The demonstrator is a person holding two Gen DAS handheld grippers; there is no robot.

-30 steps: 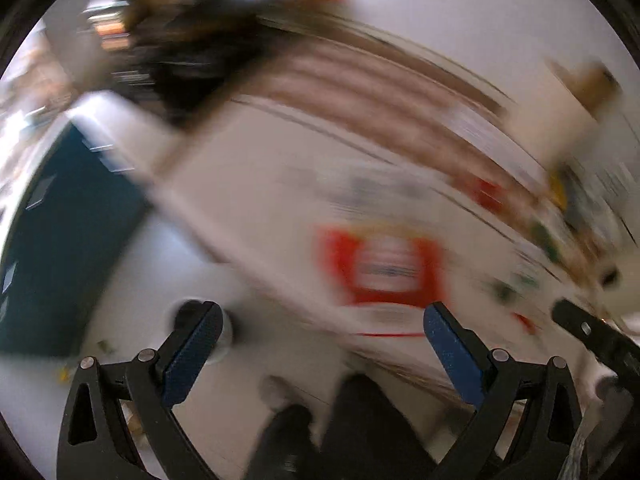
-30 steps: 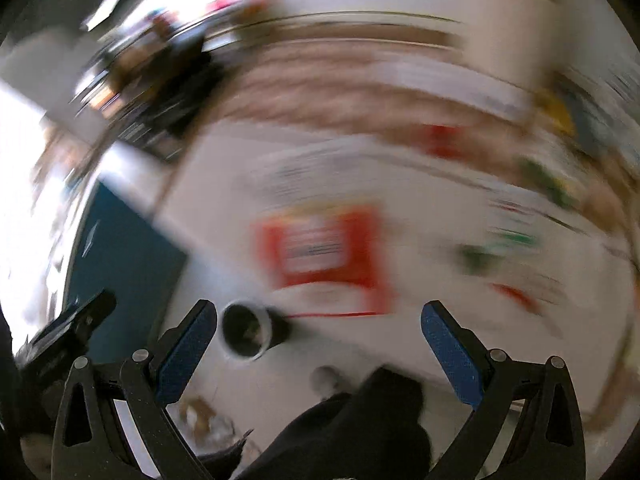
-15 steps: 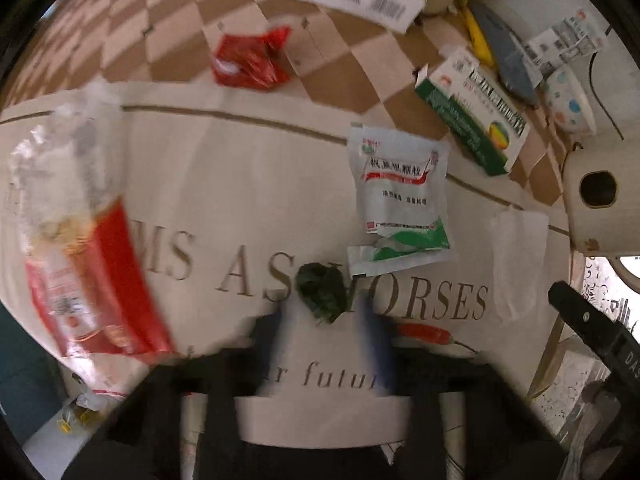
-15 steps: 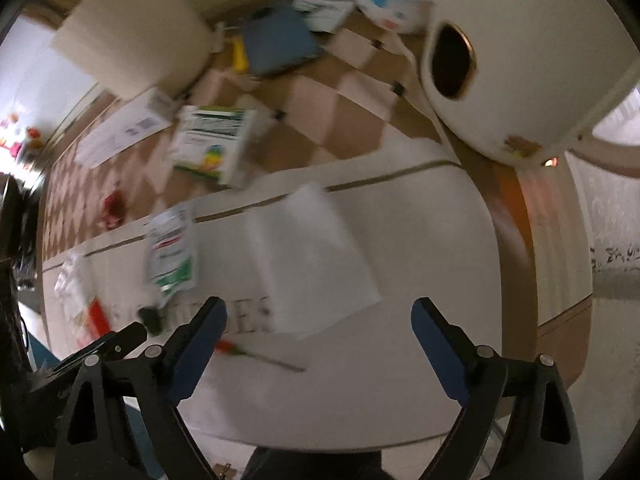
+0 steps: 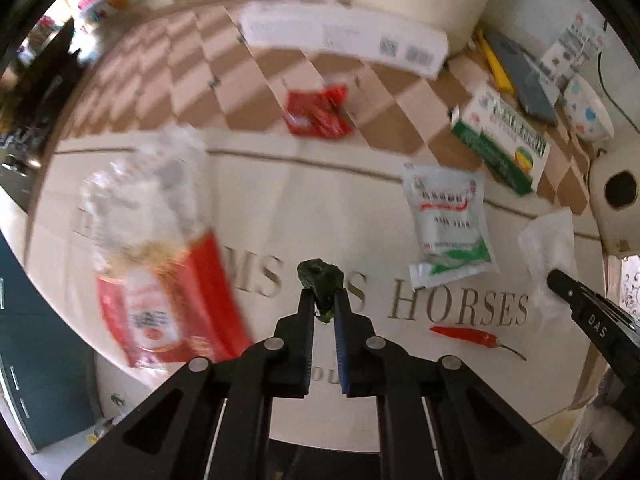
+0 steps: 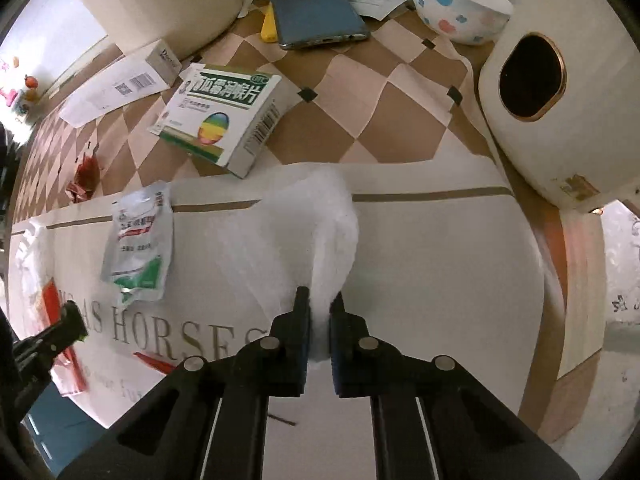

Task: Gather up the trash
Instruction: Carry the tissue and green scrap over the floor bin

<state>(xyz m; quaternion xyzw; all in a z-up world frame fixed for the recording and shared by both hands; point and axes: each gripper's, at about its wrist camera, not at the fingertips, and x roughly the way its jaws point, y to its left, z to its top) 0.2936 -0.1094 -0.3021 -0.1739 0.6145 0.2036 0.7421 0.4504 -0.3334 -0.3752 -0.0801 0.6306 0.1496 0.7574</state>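
Left tool [image 5: 323, 307] is pinched narrow on a dark green crumpled scrap [image 5: 320, 278], gripped at its near end. The scrap's long axis runs roughly along the fingers, its bulk sticking out past the tips over the lettered part of the counter [image 5: 328, 200].

Right tool [image 6: 318, 308] is pinched narrow on a white tissue [image 6: 320, 224], holding its near edge. The tissue trails away from the tips, long axis pointing toward the checkered cloth, its far edge near the green-and-white medicine box [image 6: 224, 116].

Other trash on the counter:
- White sachet with green corner [image 5: 448, 224], lying flat, long axis pointing away from the left tool, between the scrap and the medicine box.
- Red chili [image 5: 468, 336], flat, stem end toward the right, just right of the left tool.
- Red-and-clear plastic bag [image 5: 160, 280], blurred, to the left of the left tool.
- Crumpled red wrapper [image 5: 316, 114] on the checkered part, well beyond the scrap.
- Long white box with barcodes [image 5: 344, 40] at the far side.

Non-trash nearby: blue phone [image 6: 316, 16], spotted bowl [image 6: 460, 8], and a large white rounded container with a dark oval opening [image 6: 560, 92] at the right of the counter. The right tool's tip shows at the right edge of the left view, touching the tissue.
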